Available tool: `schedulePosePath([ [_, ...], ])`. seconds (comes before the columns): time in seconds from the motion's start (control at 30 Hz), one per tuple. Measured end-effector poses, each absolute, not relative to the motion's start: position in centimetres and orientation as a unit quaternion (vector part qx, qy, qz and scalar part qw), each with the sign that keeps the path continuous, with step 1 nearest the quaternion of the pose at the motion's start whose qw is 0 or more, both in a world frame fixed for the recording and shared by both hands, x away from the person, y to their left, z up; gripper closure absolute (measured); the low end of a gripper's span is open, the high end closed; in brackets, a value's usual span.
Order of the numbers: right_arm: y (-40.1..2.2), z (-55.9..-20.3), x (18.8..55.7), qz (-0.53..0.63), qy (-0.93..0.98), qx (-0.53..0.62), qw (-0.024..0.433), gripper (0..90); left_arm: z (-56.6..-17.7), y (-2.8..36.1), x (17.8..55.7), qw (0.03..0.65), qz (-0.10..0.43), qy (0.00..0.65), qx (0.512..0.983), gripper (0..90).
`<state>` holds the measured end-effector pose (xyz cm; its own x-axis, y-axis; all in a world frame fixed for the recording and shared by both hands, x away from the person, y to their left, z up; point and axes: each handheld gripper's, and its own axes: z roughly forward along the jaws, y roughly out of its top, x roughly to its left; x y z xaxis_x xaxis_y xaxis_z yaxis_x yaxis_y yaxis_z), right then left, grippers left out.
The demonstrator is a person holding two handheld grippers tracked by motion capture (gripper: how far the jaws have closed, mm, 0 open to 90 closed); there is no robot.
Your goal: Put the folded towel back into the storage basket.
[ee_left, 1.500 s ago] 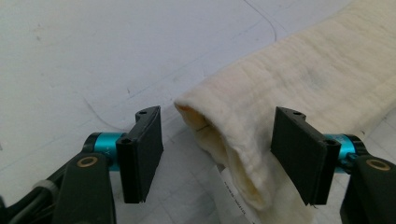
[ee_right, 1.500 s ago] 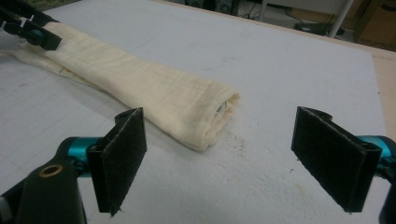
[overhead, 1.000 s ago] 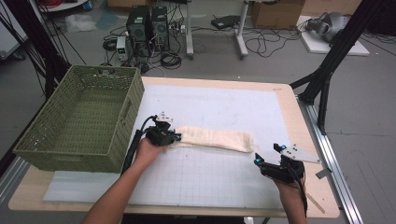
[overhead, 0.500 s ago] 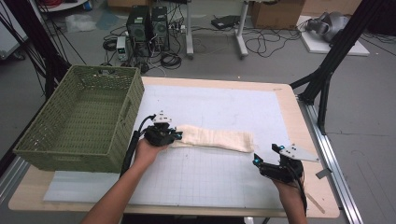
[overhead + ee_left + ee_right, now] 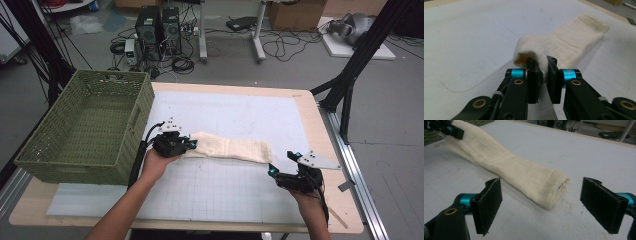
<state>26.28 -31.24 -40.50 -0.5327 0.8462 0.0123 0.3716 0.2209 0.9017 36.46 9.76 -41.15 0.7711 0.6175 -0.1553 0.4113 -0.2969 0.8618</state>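
Step in hand, by judgement: rolled towel (image 5: 231,148) is being picked up at one end, prob. for the basket (image 5: 85,125). Left tongs (image 5: 541,75) are clamped on its near end, slightly raised off the table (image 5: 240,110). Right tongs (image 5: 549,203) are held wide open, just short of the far end, w/o contact. Next: far end to be gripped, then a level lift.

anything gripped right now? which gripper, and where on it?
The left gripper is shut on the folded cream cloth, pinching its end nearest the basket. The right gripper stands open beside the other end, holding nothing.
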Motion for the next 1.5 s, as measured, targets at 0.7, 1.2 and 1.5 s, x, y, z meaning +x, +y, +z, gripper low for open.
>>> schedulePosePath([
  [0.7,-28.9,-42.6,34.2,0.405,0.766,0.453,0.209,20.3,-40.8,9.8,36.0,0.502,0.101,0.317,0.798,80.4],
  [1.2,-29.0,-45.1,34.6,0.360,0.775,0.483,0.192,26.3,-41.6,10.2,35.6,0.497,0.101,0.326,0.798,80.5],
  [1.5,-28.5,-44.9,34.1,0.388,0.790,0.449,0.152,75.8,-42.7,10.7,35.2,0.494,0.097,0.332,0.798,80.5],
])
